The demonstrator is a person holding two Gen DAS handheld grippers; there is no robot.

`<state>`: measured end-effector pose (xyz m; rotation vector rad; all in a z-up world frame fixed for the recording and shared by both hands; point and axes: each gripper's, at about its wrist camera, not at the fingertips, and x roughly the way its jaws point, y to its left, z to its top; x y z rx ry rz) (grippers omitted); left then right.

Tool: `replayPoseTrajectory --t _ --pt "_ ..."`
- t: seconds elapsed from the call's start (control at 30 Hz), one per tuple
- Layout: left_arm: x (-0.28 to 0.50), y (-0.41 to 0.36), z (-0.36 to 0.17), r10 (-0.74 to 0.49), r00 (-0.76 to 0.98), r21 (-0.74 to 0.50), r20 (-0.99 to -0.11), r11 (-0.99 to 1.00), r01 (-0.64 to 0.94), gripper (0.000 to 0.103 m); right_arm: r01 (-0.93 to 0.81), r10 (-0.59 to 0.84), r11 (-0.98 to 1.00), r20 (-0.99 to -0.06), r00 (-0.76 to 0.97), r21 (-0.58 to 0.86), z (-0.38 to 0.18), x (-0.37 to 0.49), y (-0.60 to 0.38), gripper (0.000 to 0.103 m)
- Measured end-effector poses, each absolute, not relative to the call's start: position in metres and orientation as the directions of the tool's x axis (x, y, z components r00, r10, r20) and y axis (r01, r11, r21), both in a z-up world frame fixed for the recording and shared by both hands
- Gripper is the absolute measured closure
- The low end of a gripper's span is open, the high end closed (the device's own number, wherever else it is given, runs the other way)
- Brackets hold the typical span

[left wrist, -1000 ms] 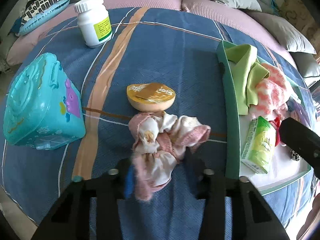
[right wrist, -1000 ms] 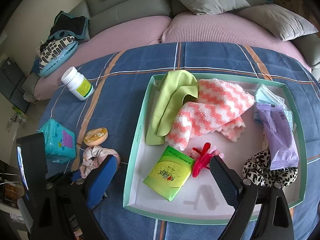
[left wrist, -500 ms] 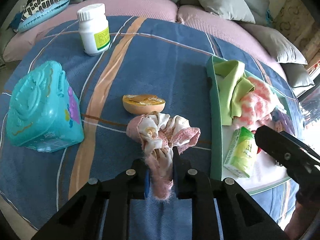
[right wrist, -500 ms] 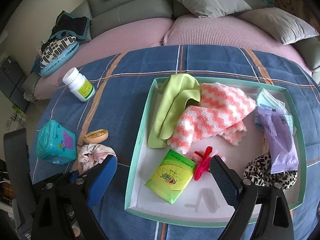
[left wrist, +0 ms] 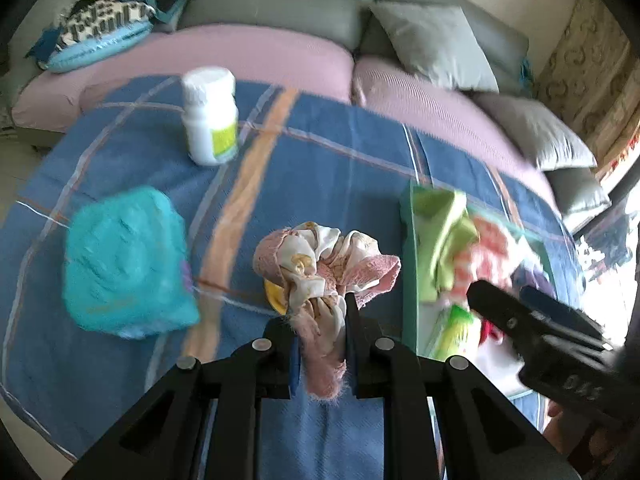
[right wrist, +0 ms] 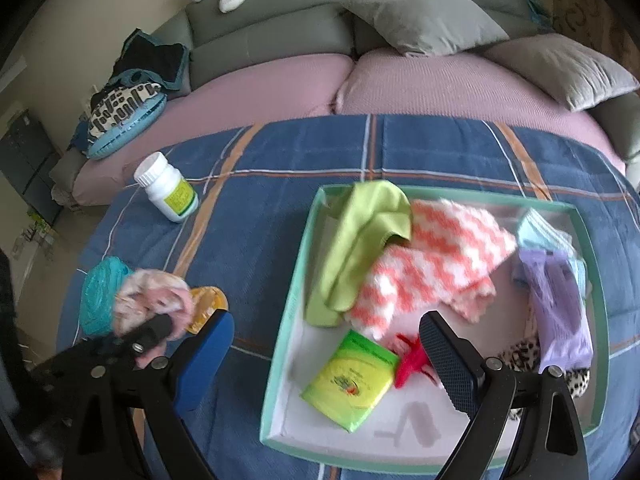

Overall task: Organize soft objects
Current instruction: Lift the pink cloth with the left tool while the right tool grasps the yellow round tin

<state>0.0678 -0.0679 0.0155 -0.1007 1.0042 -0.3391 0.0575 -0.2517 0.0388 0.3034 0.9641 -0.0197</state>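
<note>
The left tongs (left wrist: 320,344) are clamped on a pink-and-cream cloth (left wrist: 324,268), holding it above the blue plaid blanket (left wrist: 328,184), just left of the green tray (right wrist: 292,292). A yellow disc (right wrist: 206,304) lies under the cloth, and a teal toy (left wrist: 120,272) sits farther left of the tray. The right tongs (right wrist: 328,340) gape wide and empty over the tray's near left corner, above a green packet (right wrist: 350,380).
</note>
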Motion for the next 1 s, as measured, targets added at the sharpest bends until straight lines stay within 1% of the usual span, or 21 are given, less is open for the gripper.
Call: replayPoseTrajectory --t 0.27,0.43,0.5,0.53,0.67,0.77,0.83,0.9,1.0 --pt "0.078 -0.027 0.048 -0.279 0.601 -0.235 -0.749 0.96 0.153 0.084 0.026 0.155 0.977 -0.791 0.592 0.211 0.046 0.079 -0.211 0.007" --pt "0.079 0.002 0.056 -0.234 0.641 -0.233 -0.731 0.968 0.088 0.084 -0.05 0.176 0.983 -0.815 0.553 0.178 0.033 0.09 -0.177 0.007" --pt "0.08 0.01 0.056 -0.214 0.649 -0.231 -0.73 0.971 0.061 0.084 -0.075 0.181 0.983 -0.828 0.531 0.167 0.026 0.093 -0.165 0.015" --pt "0.078 0.015 0.056 -0.208 0.651 -0.23 -0.73 0.972 0.052 0.084 -0.09 0.185 0.983 -0.834 0.519 0.162 0.022 0.095 -0.159 0.017" --pt "0.077 0.029 0.054 -0.188 0.656 -0.236 -0.731 0.972 0.016 0.084 -0.137 0.197 0.979 -0.851 0.486 0.148 0.01 0.1 -0.137 0.018" --pt "0.075 0.038 0.055 -0.18 0.663 -0.245 -0.727 0.969 -0.006 0.084 -0.16 0.2 0.977 -0.864 0.463 0.141 -0.001 0.104 -0.127 0.022" --pt "0.074 0.043 0.054 -0.177 0.664 -0.252 -0.726 0.968 -0.017 0.084 -0.163 0.197 0.977 -0.87 0.452 0.137 -0.006 0.106 -0.124 0.023" --pt "0.074 0.045 0.053 -0.177 0.662 -0.256 -0.729 0.966 -0.024 0.084 -0.166 0.199 0.976 -0.876 0.44 0.139 -0.012 0.109 -0.121 0.028" --pt "0.075 0.045 0.051 -0.177 0.654 -0.258 -0.735 0.966 -0.029 0.084 -0.165 0.192 0.977 -0.882 0.431 0.132 -0.019 0.111 -0.118 0.029"
